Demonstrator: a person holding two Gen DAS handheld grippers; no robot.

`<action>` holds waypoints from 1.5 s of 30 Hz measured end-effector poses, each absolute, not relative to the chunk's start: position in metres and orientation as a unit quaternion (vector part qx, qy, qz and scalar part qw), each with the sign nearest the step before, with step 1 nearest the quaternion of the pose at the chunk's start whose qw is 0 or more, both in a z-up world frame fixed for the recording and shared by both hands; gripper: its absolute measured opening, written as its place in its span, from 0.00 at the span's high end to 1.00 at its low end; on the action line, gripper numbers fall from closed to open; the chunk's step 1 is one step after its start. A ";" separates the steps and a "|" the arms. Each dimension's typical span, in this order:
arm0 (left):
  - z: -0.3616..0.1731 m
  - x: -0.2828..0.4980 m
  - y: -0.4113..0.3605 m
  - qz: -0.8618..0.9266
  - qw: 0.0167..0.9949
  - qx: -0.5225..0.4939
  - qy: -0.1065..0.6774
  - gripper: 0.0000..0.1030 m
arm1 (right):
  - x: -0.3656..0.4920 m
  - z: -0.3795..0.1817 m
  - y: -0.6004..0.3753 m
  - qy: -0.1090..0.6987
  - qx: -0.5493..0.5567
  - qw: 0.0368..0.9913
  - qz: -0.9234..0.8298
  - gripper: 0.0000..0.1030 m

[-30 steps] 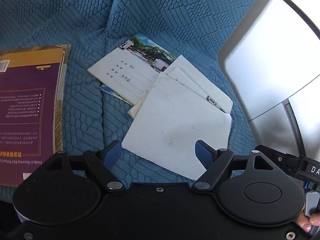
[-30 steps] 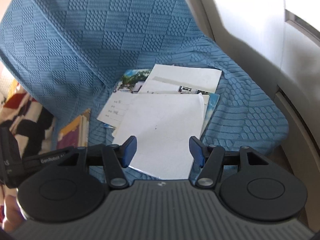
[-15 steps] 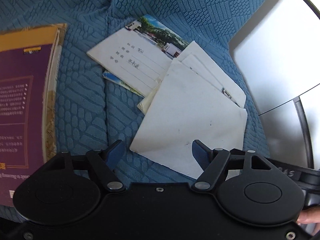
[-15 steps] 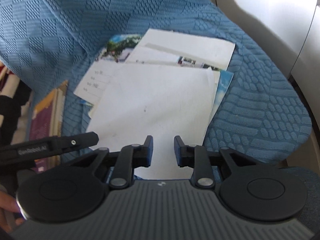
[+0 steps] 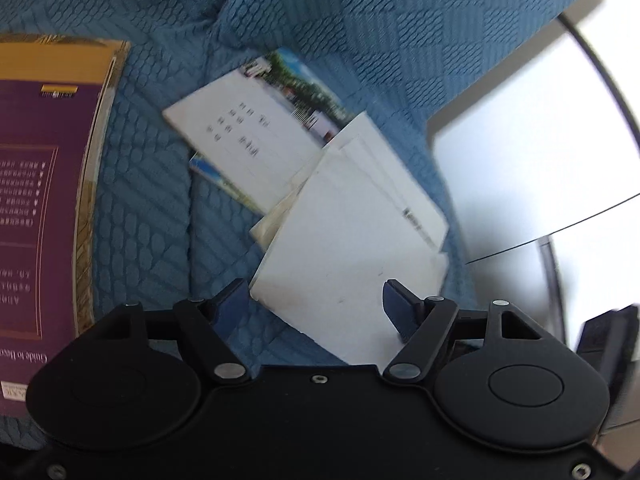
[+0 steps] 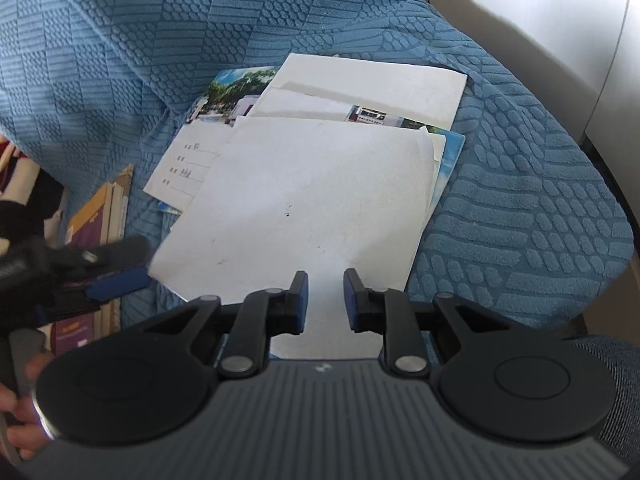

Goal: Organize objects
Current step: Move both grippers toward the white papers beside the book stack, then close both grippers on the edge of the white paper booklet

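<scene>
A: Judging by the spread, is anything sorted yet?

B: Little. The purple book lies at the left of the blue-covered seat; the papers and photo booklets are fanned loosely, not squared.

A: And the hand-held grippers?

B: The left hand-held gripper stands wide apart, straddling the top sheet's near corner without pressing. The right hand-held gripper is closing over that sheet's near edge, a narrow gap left; no pinch that I can see.
</scene>
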State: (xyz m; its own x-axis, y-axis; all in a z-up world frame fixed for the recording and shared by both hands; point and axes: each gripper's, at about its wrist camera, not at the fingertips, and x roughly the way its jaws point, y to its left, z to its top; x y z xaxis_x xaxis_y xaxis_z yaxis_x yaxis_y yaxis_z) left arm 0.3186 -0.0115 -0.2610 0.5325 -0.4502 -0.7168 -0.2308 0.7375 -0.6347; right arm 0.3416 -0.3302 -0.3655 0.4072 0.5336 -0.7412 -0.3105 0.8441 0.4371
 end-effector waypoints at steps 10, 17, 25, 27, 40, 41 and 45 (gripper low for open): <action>-0.285 0.320 0.032 -0.110 0.714 -0.563 0.401 0.42 | 0.343 -0.366 -0.337 0.478 0.140 0.829 0.254 0.80; -0.310 0.328 0.019 -0.125 0.669 -0.605 0.413 0.49 | 0.342 -0.366 -0.340 0.478 0.152 0.826 0.258 0.78; -0.323 0.332 -0.024 -0.139 0.659 -0.592 0.442 0.57 | 0.343 -0.368 -0.342 0.478 0.165 0.822 0.263 0.78; -0.326 0.331 -0.036 -0.140 0.659 -0.586 0.449 0.62 | 0.344 -0.369 -0.343 0.479 0.170 0.820 0.263 0.77; -0.343 0.322 -0.070 -0.115 0.635 -0.587 0.488 0.93 | 0.347 -0.370 -0.360 0.480 0.228 0.811 0.247 0.76; -0.342 0.322 -0.071 -0.113 0.636 -0.586 0.489 0.93 | 0.347 -0.370 -0.361 0.479 0.235 0.809 0.247 0.76; -0.333 0.321 -0.074 -0.115 0.641 -0.584 0.484 0.97 | 0.347 -0.364 -0.376 0.471 0.283 0.795 0.256 0.76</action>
